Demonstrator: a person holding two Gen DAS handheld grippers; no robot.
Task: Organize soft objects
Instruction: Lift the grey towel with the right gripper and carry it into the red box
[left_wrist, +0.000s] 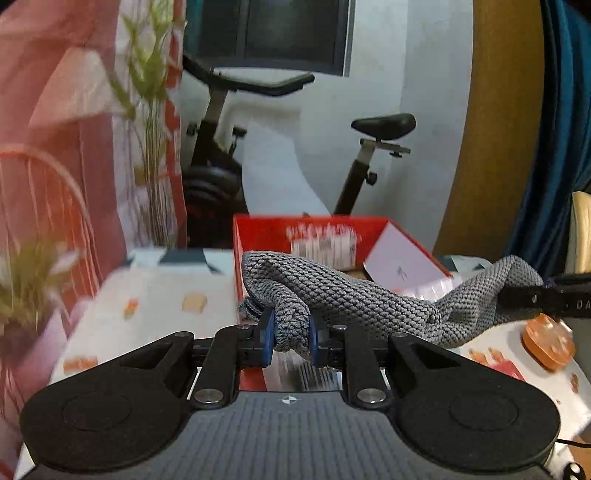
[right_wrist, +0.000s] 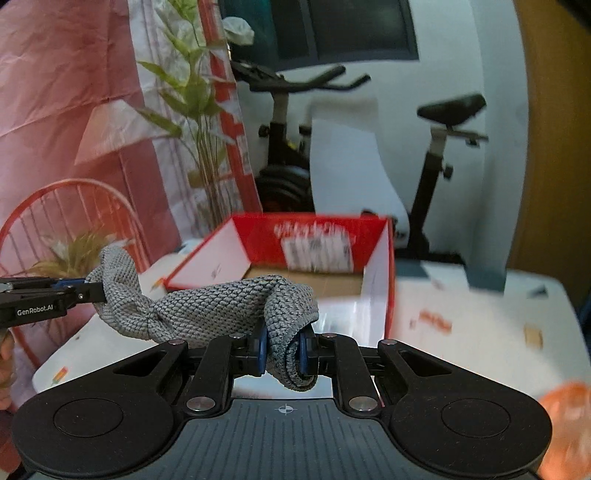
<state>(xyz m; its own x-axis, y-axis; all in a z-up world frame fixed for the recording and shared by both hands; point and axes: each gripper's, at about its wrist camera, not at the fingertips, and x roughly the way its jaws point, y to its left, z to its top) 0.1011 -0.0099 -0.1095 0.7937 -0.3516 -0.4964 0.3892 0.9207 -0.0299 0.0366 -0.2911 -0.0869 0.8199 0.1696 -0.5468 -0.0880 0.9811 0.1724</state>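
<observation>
Beyond both jaws stands an open red box (right_wrist: 317, 236) on the white table (left_wrist: 155, 295), an exercise bike (left_wrist: 280, 140) behind. The grey knitted cloth (left_wrist: 354, 299) hangs stretched between the left gripper (left_wrist: 290, 339) and right gripper (right_wrist: 282, 350), each clenched on a bunched end.

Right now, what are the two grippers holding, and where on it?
One grey knitted cloth, held at both ends: the left gripper pinches one bunched end, the right gripper the other, above the red box.
</observation>
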